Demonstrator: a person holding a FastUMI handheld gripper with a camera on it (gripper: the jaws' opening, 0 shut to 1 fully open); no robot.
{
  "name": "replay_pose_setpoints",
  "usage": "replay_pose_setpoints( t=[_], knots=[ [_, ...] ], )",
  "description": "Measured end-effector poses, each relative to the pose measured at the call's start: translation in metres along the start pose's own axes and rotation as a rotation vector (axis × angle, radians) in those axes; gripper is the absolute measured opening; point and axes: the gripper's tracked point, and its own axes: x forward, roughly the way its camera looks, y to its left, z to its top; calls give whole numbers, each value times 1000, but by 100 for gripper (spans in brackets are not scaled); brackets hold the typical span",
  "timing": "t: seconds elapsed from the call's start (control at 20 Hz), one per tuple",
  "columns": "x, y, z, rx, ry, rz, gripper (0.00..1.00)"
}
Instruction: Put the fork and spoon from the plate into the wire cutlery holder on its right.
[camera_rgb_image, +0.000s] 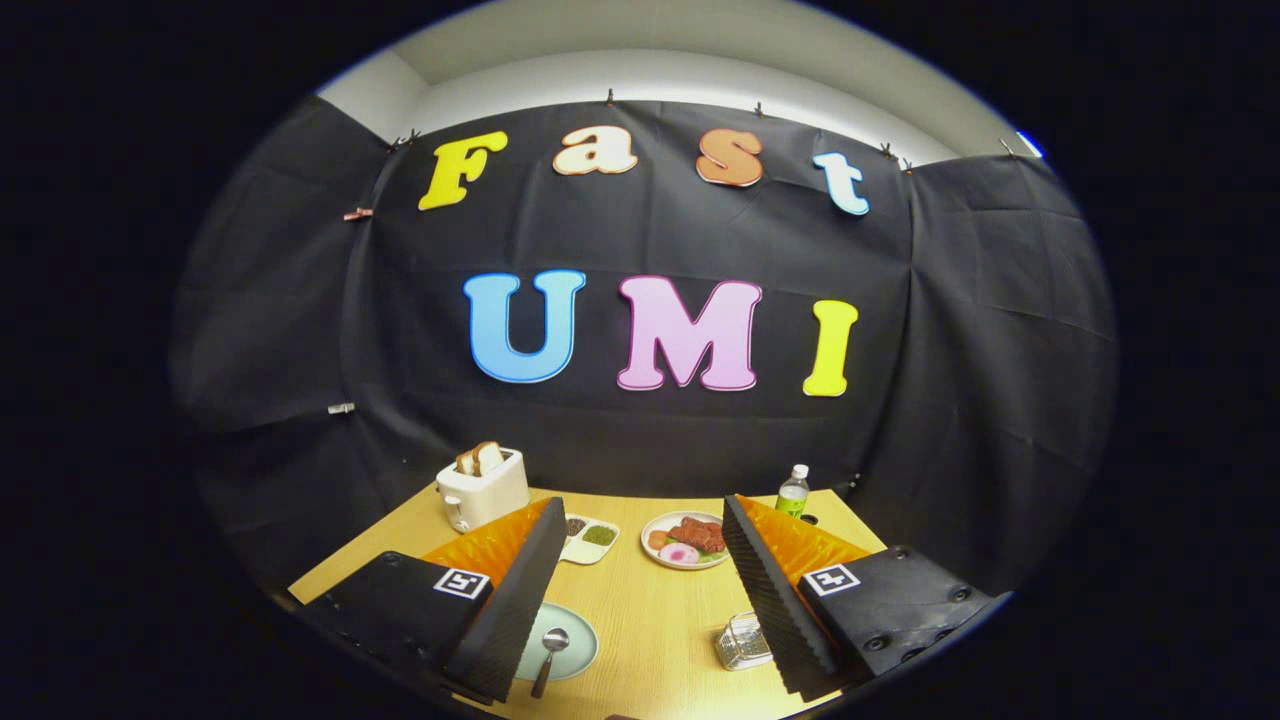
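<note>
The gripper is held above the near part of the wooden table, its fingers spread wide apart and holding nothing.

The pale blue plate lies on the table beside the inner edge of the left finger, which covers part of it. A spoon rests on this plate. Its long axis runs roughly along the line of the fingers: the bowl points away toward the booth wall, and the handle points back toward the gripper. A fork cannot be made out on the visible part of the plate.

The wire cutlery holder stands to the right of the plate, just beside the inner edge of the right finger.

Beyond the plate, further from the gripper:
- a divided dish of condiments
- a plate of food
- a white toaster with bread slices in it
- a small bottle
</note>
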Motion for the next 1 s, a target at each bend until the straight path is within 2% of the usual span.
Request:
replay_pose_setpoints(
  t=[0.25,0.35,0.55,0.75,1.0],
  knots=[
    [22,39,-59,-81,159,62,95],
    [28,47,-90,-102,239,60,93],
    [32,79,-156,-53,426,112,93],
    [38,97,-219,-61,589,136,93],
    [41,104,-282,-113,755,145,85]
  ],
)
